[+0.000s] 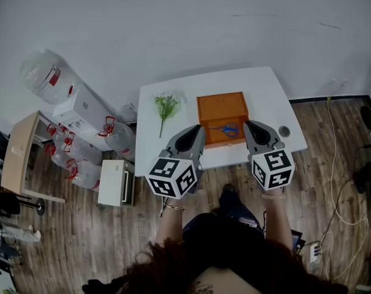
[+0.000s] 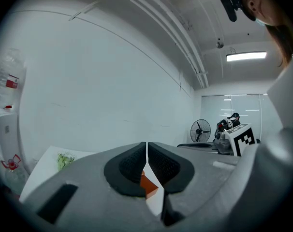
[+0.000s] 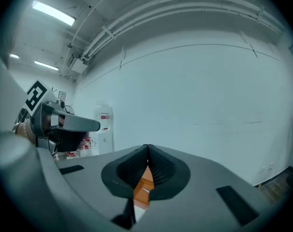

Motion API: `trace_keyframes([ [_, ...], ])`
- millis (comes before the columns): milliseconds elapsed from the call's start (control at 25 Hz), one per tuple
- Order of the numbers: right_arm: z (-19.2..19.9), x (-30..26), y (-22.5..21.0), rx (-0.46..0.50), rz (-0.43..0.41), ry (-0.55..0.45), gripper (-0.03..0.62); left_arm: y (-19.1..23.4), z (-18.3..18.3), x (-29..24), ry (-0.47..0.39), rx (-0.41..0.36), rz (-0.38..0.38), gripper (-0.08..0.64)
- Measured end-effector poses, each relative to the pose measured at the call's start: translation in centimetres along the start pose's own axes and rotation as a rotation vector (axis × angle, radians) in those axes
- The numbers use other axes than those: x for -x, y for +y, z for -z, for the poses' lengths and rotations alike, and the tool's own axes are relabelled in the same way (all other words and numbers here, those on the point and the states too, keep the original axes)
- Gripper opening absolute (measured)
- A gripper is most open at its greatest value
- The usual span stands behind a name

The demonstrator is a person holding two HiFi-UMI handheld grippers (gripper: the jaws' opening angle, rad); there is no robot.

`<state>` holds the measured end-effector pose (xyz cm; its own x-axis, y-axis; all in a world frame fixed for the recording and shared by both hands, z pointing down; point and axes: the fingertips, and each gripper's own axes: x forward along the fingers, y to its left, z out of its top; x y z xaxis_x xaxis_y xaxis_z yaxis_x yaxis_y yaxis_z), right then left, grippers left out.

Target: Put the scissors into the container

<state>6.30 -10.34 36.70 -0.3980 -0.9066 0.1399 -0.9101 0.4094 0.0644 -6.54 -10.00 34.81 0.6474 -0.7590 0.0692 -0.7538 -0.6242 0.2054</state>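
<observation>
Blue-handled scissors (image 1: 227, 129) lie inside the orange container (image 1: 221, 106), near its front wall, on the white table (image 1: 265, 97). My left gripper (image 1: 198, 131) hovers at the container's front left corner, its jaws pressed together with nothing between them. The right gripper (image 1: 249, 125) is held just off the container's front right corner, also shut and empty. In the left gripper view the left gripper (image 2: 146, 151) points up at the wall, and a sliver of the container (image 2: 149, 185) shows below the tips. The right gripper (image 3: 147, 153) shows the same, with the container (image 3: 145, 185) beneath.
A green plant sprig (image 1: 166, 108) lies on the table's left part and a small round thing (image 1: 284, 130) near its right edge. Water bottles (image 1: 48, 75), a white box (image 1: 115, 182) and a wooden table (image 1: 17, 155) stand to the left. Cables run on the floor at the right.
</observation>
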Motion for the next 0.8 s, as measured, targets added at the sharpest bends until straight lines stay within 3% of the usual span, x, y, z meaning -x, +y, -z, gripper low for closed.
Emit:
trace_keyframes([
  [800,-0.5,2.2,-0.3,0.033,0.042,-0.007,-0.002,-1.5,0.0,-0.4,-0.003,-0.009,0.038,0.026],
])
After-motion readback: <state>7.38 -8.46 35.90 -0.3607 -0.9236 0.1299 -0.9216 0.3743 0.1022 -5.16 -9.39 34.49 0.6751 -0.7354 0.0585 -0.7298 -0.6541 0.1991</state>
